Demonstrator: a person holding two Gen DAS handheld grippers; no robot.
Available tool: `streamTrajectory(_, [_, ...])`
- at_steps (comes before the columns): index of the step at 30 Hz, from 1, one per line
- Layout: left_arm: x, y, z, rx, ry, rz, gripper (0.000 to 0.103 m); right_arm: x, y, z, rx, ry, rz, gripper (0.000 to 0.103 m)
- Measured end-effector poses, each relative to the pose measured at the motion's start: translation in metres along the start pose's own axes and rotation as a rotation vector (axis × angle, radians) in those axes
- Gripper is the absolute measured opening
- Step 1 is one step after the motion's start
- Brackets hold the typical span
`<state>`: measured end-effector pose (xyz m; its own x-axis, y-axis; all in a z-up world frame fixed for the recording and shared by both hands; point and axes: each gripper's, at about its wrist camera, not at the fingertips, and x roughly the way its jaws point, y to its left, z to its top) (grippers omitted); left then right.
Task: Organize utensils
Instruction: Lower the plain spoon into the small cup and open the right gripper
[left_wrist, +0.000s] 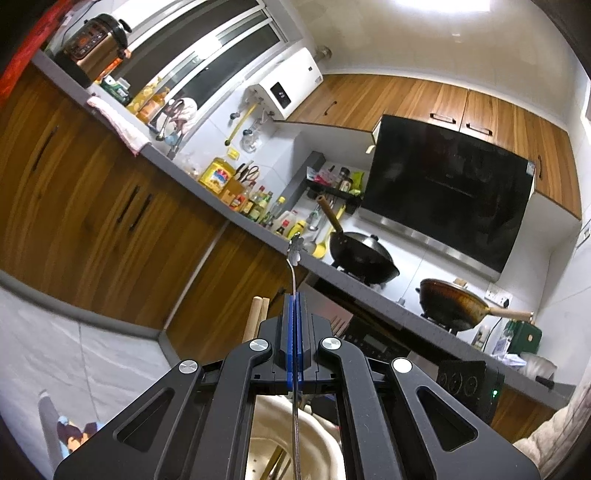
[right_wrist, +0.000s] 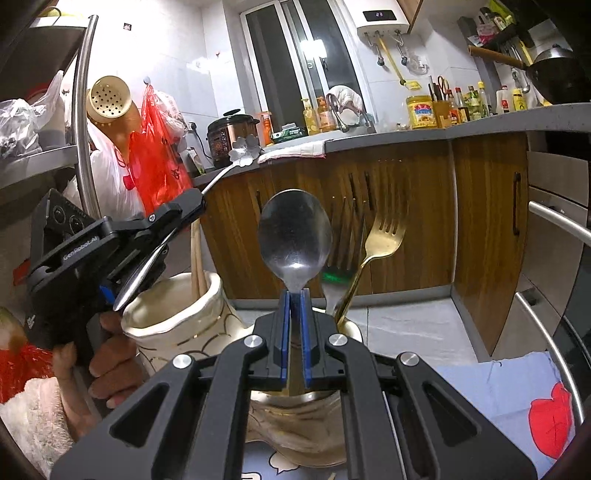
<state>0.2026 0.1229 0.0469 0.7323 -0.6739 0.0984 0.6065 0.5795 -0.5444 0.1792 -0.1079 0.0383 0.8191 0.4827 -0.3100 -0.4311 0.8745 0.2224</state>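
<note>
My left gripper (left_wrist: 294, 306) is clenched on a thin silver utensil with a flower-shaped end (left_wrist: 296, 251); its shaft runs back between the blue pads and over a cream ceramic holder (right_wrist: 173, 317) containing wooden chopsticks (right_wrist: 197, 254). My right gripper (right_wrist: 294, 295) is clamped on the neck of a silver spoon (right_wrist: 294, 236), bowl upright. Just behind it, 2 forks, 1 gold (right_wrist: 384, 236) and 1 silver (right_wrist: 332, 291), stand in a glass jar (right_wrist: 295, 432). A hand (right_wrist: 107, 365) grips the left tool's handle.
</note>
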Motion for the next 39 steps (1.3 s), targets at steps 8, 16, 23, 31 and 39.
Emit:
streamTrajectory(8, [0.000,0.001,-0.001,-0.010,-0.030,-0.042,0.002,-0.003,0.001,-0.003,-0.005,-0.007,0.005,0.006])
streamTrajectory(16, [0.003,0.001,-0.005,0.014,-0.009,-0.008,0.002,-0.006,0.002,-0.004,-0.014,-0.015,0.008,0.006])
streamTrajectory(23, [0.004,-0.005,-0.006,0.038,-0.003,-0.012,0.002,-0.005,-0.008,-0.001,0.028,0.005,0.002,0.006])
streamTrajectory(31, [0.002,-0.008,-0.006,0.050,0.004,-0.014,0.002,-0.018,-0.019,0.009,0.072,-0.011,-0.005,0.036])
streamTrajectory(39, [-0.009,-0.014,-0.007,0.068,0.025,-0.007,0.002,-0.033,-0.006,0.054,0.044,-0.075,0.066,0.040])
